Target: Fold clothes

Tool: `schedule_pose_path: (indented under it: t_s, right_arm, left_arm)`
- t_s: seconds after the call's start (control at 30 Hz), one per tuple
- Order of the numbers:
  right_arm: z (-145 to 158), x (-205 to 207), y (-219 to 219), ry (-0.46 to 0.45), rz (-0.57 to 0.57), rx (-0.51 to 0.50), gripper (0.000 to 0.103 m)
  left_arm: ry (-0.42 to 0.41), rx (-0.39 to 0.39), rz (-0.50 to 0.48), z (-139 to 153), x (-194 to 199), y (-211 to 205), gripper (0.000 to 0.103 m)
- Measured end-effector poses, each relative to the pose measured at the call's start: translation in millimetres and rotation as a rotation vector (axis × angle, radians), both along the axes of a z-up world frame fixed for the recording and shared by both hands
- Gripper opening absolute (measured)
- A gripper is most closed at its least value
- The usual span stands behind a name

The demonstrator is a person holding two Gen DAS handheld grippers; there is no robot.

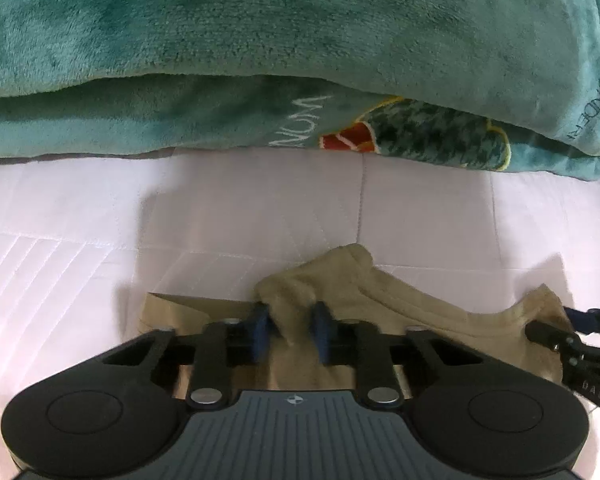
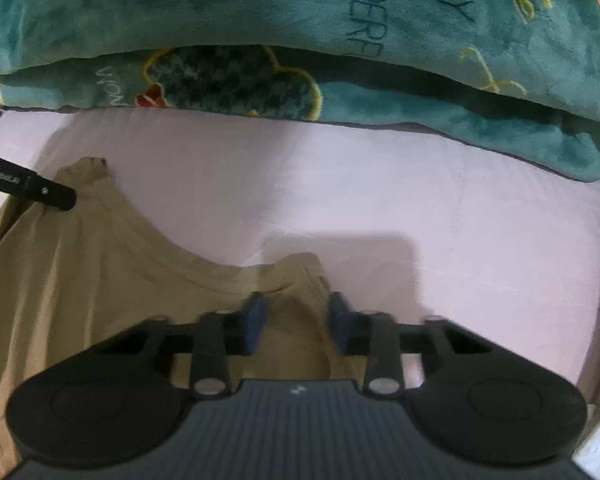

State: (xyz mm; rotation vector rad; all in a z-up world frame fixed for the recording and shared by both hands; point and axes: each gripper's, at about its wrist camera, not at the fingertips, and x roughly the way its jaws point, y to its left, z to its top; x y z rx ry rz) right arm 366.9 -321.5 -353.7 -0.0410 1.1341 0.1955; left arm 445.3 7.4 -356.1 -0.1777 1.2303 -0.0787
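Now: left gripper [image 1: 290,328] clamped on tan shirt [image 1: 380,296] shoulder bunch; right gripper [image 2: 296,320] pinching its other shoulder, on pale bedsheet [image 1: 80,240].

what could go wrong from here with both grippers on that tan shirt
1. The left gripper has only a small bunched ridge of the tan shirt near one shoulder between its jaws; it may slip out on lifting.
2. The right gripper sits close to the other shoulder's edge, so a pull may free the fabric.
3. The teal blanket lies just beyond; a forward fold could drag against it.
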Motion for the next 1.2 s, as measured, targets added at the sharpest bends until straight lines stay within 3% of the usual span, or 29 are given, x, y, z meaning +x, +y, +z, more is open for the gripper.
schedule_pose_path:
  t_s: [0.1,0.33,0.6,0.9,1.07,1.2]
  right_arm:
    - [4.0,-1.6,2.8,-0.007,0.015,0.007,0.005]
    - [24.3,-7.0,0.7,-0.049,0.016,0.024,0.005]
    - [83.2,-33.8,-1.0,-0.136,0.033,0.045,0.005]
    - [163.4,-129.2,8.0,-0.218,0.094,0.091,0.004]
    - [206.0,-208.4,10.8,-0.254,0.12,0.114,0.004]
    - [223.0,-271.1,16.8,-0.259,0.153,0.118,0.004]
  left_arm:
    - [-0.007,-0.021,-0.011,2.8,-0.3,1.9,0.005]
    - [-0.053,-0.018,-0.02,25.2,-9.6,-2.2,0.005]
    - [-0.126,-0.025,-0.041,89.9,-43.9,-2.5,0.005]
    - [-0.153,-0.052,-0.055,182.0,-146.2,-4.4,0.005]
    - [-0.162,-0.054,-0.066,235.1,-231.2,-10.7,0.005]
    - [-0.17,-0.062,-0.05,257.5,-305.1,-12.4,0.005]
